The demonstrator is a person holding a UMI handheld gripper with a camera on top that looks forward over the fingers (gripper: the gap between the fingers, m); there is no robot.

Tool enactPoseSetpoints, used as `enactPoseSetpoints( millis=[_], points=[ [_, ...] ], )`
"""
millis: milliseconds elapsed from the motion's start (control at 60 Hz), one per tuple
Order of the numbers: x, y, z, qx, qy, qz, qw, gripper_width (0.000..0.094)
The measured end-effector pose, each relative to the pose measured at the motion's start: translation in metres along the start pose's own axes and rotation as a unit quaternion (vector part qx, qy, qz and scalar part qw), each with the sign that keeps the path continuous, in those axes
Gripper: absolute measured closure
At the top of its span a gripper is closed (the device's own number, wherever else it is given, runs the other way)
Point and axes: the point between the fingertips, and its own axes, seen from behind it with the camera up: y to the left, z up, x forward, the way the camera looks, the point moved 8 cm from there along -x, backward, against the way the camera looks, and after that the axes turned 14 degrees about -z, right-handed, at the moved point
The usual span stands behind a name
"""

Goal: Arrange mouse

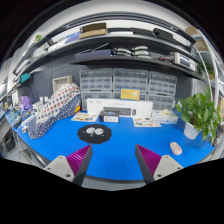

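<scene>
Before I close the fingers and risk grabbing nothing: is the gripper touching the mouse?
Apart. The gripper view shows the mouse lying on the blue table, beyond the right finger, with blue surface between it and the open gripper.

A small white mouse [94,129] is seen resting on a round black mat [95,132], which lies flat on the blue bench [120,150]. The mouse is placed near the middle of the mat. Mouse and mat are located well beyond the claw [114,160], roughly ahead of the gap between its two purple-padded fingers, toward the left one. The claw is held apart, with nothing gripped. The mouse's orientation cannot be determined.
</scene>
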Motion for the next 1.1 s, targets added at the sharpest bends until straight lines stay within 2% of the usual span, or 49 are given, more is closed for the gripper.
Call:
enactPoseSetpoints(
  millis=[183, 367, 700, 983, 1100],
  points=[
    [0.02, -0.034, -0.051, 0.0, 0.044, -0.02, 0.999, 0.0072],
    [0.044, -0.101, -0.095, 0.002, 0.088, -0.065, 0.994, 0.0072],
    [0.108, -0.234, -0.112, 0.022, 0.13, -0.147, 0.98, 0.0102],
    [0.199, -0.28, -0.103, 0.011, 0.147, -0.141, 0.979, 0.0128],
    [0.229, -0.286, -0.096, 0.004, 0.148, -0.123, 0.981, 0.018]
  ],
)
